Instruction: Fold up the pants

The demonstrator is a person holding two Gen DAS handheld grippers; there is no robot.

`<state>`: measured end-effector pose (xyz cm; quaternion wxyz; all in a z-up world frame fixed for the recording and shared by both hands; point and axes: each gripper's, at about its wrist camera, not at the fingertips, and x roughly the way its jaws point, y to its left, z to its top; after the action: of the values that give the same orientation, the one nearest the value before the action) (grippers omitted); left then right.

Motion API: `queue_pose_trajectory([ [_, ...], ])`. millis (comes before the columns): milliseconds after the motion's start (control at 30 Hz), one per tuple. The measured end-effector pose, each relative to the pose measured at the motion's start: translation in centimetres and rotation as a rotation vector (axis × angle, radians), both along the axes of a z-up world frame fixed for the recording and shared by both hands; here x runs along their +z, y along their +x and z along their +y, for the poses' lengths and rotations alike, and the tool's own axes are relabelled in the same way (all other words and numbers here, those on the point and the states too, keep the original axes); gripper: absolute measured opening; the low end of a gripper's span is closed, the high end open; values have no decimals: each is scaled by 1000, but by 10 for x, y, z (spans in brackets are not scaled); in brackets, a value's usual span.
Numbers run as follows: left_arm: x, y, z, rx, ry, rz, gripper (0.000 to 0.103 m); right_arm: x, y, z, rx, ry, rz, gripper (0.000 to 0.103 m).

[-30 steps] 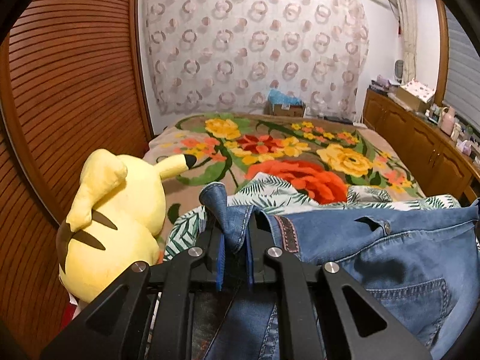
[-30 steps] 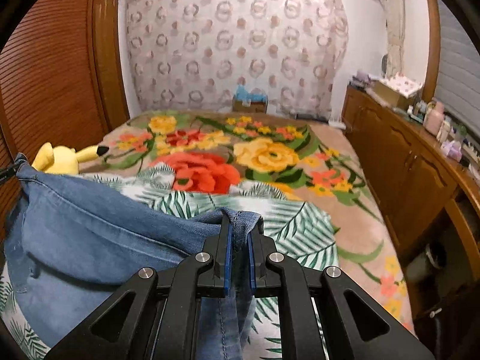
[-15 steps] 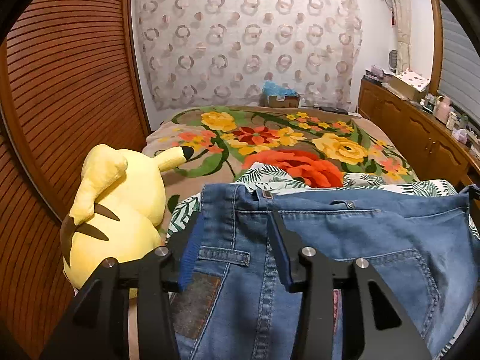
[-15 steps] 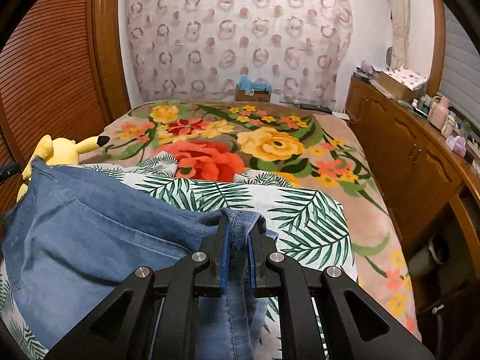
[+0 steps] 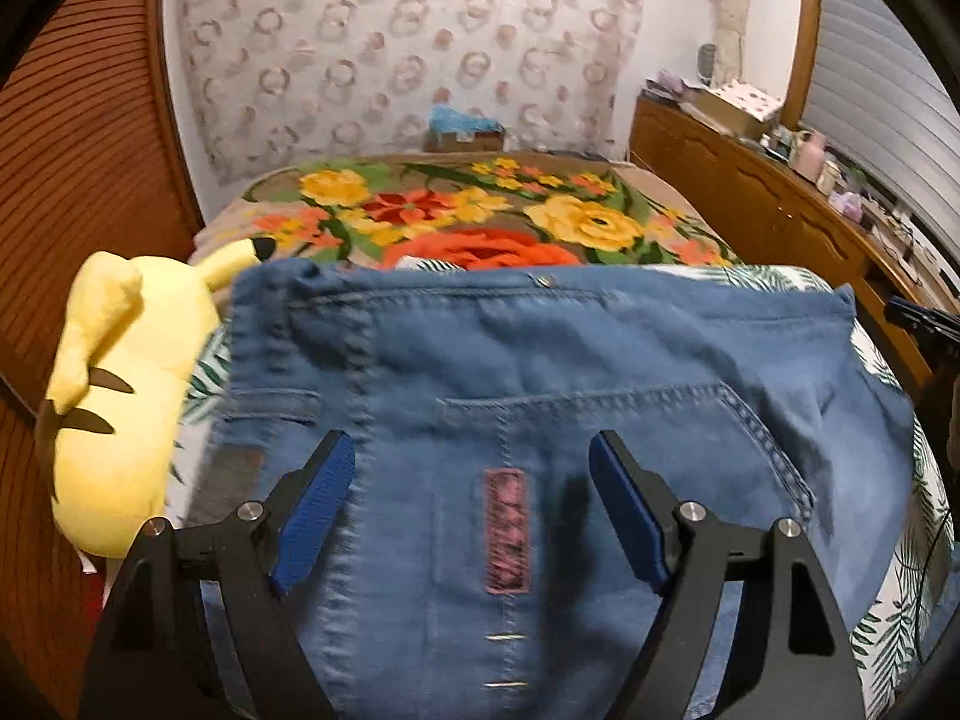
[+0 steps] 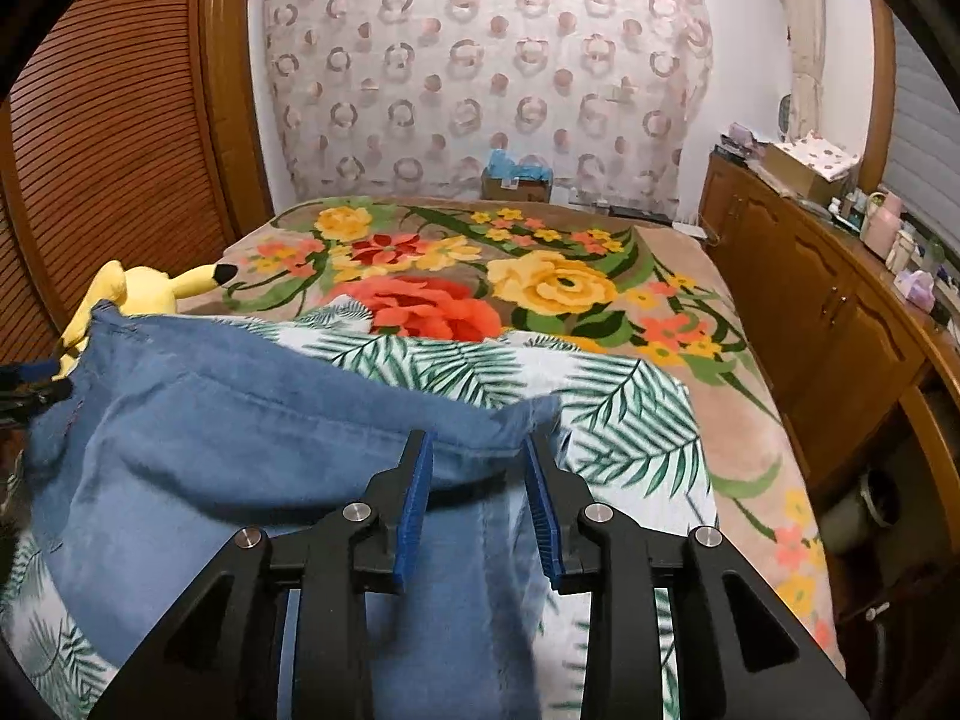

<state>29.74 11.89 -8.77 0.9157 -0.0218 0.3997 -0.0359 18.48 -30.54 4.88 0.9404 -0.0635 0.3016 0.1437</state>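
Both grippers let go: left gripper (image 5: pixel 471 504) spread wide, right gripper (image 6: pixel 479 501) parted, where I had both clamped a second ago. Blue denim pants (image 5: pixel 540 372) lie lower-centre on leaf-print sheet (image 6: pixel 600 396). Regrip for next fold, I'd guess.

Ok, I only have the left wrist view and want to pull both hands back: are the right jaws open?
Observer: Yes. The right gripper has its jaws open, with a fold of the jeans lying unclamped between them.
Operator: Do the jeans reach the bed's right edge?
Observer: No. The fern sheet shows bare beyond them, then the floral blanket.
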Motion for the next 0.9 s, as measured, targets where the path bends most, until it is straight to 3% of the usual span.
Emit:
queue_pose_trajectory([
  [300, -27, 6, -11, -22, -14, 81, 81, -7, -16, -22, -7, 5, 73, 40],
  [500, -32, 3, -22, -30, 63, 62, 82, -16, -26, -38, -50, 23, 127, 40],
  [900, -32, 1, -20, -26, 67, 64, 84, -28, -39, -30, -8, 58, 213, 40],
])
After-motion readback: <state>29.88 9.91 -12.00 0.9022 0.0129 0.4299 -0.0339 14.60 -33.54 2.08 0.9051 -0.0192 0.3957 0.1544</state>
